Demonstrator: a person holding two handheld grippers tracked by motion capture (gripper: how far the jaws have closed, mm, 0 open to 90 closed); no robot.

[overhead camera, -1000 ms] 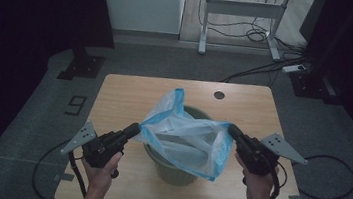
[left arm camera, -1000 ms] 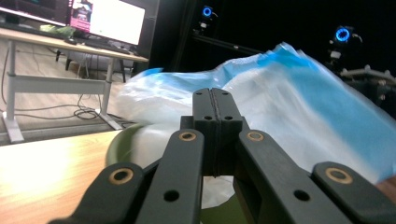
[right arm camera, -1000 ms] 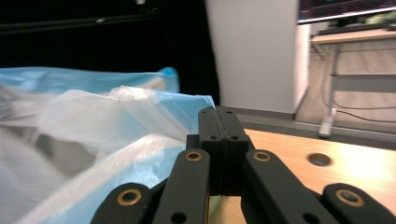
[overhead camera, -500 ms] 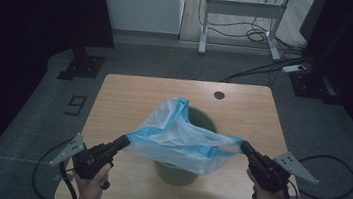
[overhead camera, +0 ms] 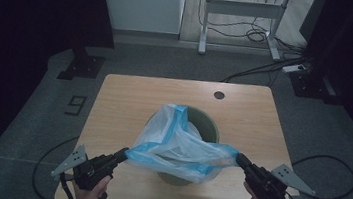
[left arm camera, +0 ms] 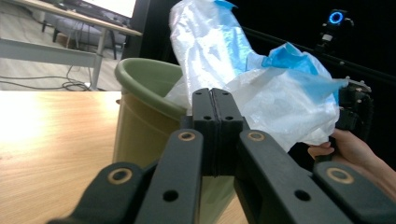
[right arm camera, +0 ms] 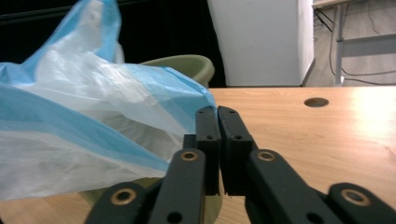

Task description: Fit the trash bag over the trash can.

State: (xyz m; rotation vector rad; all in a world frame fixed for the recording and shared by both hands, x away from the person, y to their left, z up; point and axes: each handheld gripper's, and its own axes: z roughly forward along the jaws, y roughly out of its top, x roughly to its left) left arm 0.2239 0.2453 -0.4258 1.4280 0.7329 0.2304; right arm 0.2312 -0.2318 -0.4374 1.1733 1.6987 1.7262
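A green bin [overhead camera: 210, 126] stands on the wooden table [overhead camera: 124, 98]. A white bag with blue edging [overhead camera: 179, 147] is stretched over its mouth between both grippers. My left gripper [overhead camera: 124, 152] pinches the bag's left corner near the table's front left. My right gripper [overhead camera: 239, 158] pinches the right corner at the front right. In the left gripper view the jaws [left arm camera: 215, 93] meet on the bag [left arm camera: 280, 102] beside the bin [left arm camera: 140, 116]. In the right gripper view the jaws [right arm camera: 216, 111] meet on the plastic [right arm camera: 93, 116]. Both pairs of jaws have just been opening slightly, with the bag's edge still between them.
A round cable hole [overhead camera: 219, 95] sits at the table's far right. Cables trail over the grey floor [overhead camera: 328, 162] on both sides. A desk frame [overhead camera: 240, 8] and a white cabinet [overhead camera: 140, 0] stand beyond the table.
Both grippers have come down and moved apart toward the table's near edge. The bag is pulled wider and lower over the bin.
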